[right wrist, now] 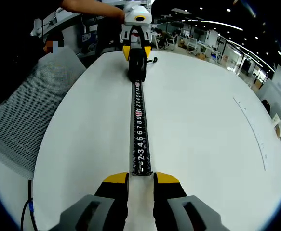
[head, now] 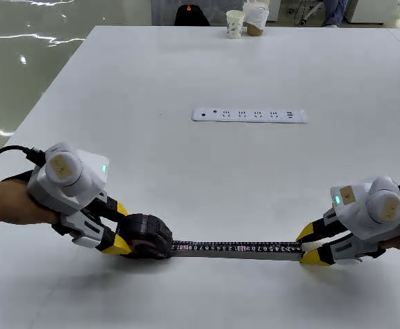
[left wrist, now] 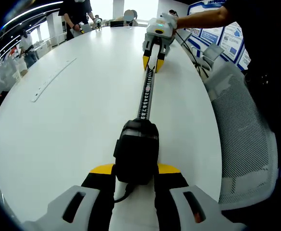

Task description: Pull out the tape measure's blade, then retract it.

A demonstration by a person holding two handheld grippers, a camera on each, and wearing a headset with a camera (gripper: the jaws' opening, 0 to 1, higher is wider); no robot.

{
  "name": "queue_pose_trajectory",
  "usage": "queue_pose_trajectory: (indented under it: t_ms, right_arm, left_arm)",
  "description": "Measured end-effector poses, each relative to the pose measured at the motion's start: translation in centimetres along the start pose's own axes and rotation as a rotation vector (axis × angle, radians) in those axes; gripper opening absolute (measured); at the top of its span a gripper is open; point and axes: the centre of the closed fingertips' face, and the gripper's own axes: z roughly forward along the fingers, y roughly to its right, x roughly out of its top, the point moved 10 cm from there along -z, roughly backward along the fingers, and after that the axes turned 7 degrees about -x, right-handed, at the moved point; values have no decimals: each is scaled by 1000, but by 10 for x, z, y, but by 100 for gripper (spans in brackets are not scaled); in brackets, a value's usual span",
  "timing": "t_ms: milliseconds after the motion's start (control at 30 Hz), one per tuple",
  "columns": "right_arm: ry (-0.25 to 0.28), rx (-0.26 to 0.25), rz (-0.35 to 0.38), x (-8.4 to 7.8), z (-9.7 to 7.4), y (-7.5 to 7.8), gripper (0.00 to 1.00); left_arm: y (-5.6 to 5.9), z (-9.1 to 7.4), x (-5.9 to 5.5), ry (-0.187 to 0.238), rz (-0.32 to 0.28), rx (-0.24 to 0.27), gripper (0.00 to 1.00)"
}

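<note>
A black tape measure case lies near the white table's front edge. My left gripper is shut on it, with a yellow-tipped jaw on either side. In the left gripper view the case sits between the left gripper's jaws. The blade lies flat on the table, drawn out to the right. Its tip is pinched by my right gripper. In the right gripper view the numbered blade runs from the right gripper to the case.
A white power strip lies mid-table, beyond the blade. Two paper cups stand at the far edge. A grey mesh chair stands beside the table's near edge. People stand at the table's far end in the left gripper view.
</note>
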Motion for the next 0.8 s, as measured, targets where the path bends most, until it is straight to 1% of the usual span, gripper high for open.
queue_pose_trajectory:
  t_ms: [167, 267, 433, 500, 667, 800]
  right_arm:
    - [1, -14, 14, -1, -4, -3, 20]
    - [6, -27, 31, -2, -8, -5, 21]
    - [19, -46, 59, -6, -12, -8, 25]
    - [21, -49, 70, -7, -13, -9, 26]
    - [36, -73, 92, -8, -17, -12, 30]
    - [44, -92, 105, -7, -20, -15, 33]
  left_arm:
    - [1, 0, 0, 1, -8, 8, 26]
    - [2, -1, -3, 4, -21, 12, 29]
    - [5, -3, -8, 9, -42, 33, 39]
    - [5, -5, -10, 12, -54, 34, 39]
    - [8, -7, -15, 33, -82, 48, 43]
    - [14, -9, -17, 62, -109, 64, 48]
